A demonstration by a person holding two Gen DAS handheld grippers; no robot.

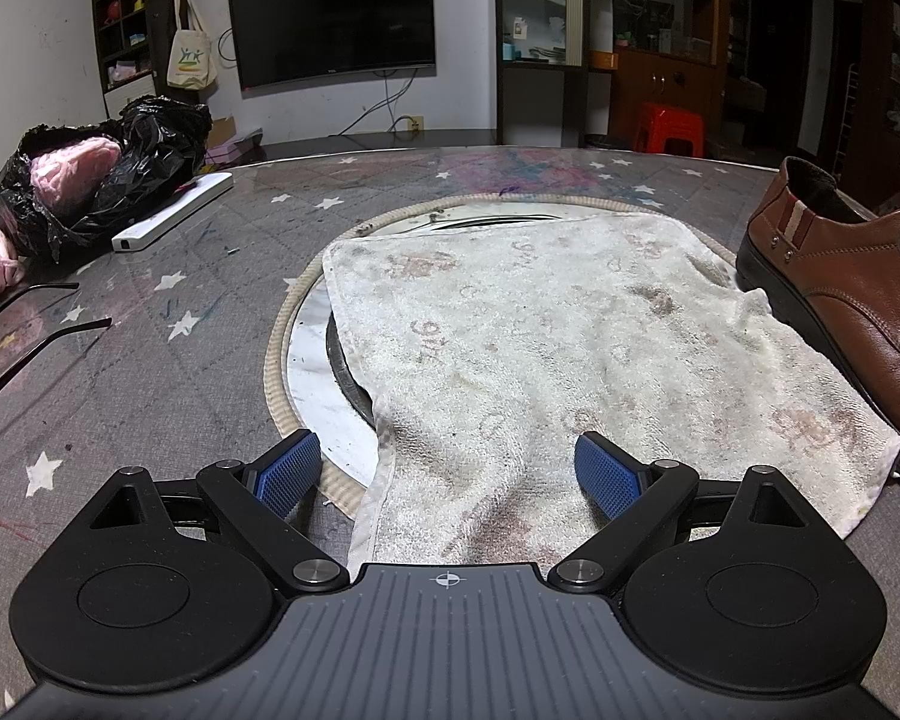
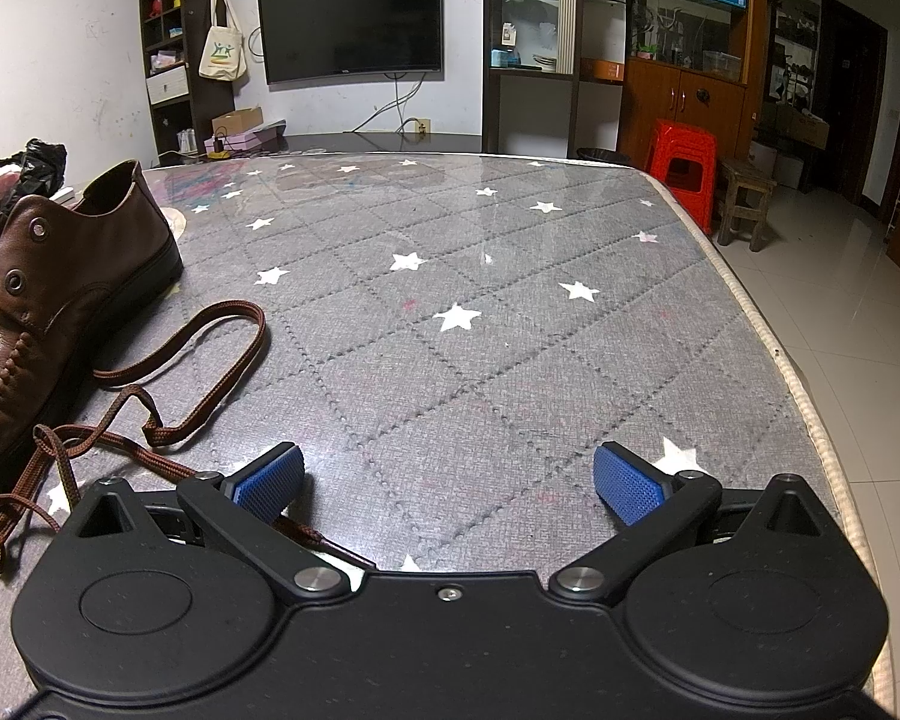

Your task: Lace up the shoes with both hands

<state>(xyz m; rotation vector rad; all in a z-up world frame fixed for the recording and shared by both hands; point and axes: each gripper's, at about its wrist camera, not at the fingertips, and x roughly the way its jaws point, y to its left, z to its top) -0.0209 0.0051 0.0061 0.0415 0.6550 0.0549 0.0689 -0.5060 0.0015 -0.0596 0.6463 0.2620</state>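
Right claw (image 2: pixel 450 483) agape, brown shoelace (image 2: pixel 150 408) left, touching its left finger

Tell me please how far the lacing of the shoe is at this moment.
Nothing looks done yet: the eyelets of the brown leather shoe are empty, and the brown woven shoelace lies loose on the grey star-patterned table cover beside it. Nothing is in hand: the left gripper hangs open over a stained white towel, and the right gripper is open and empty. All threading and tying is left.
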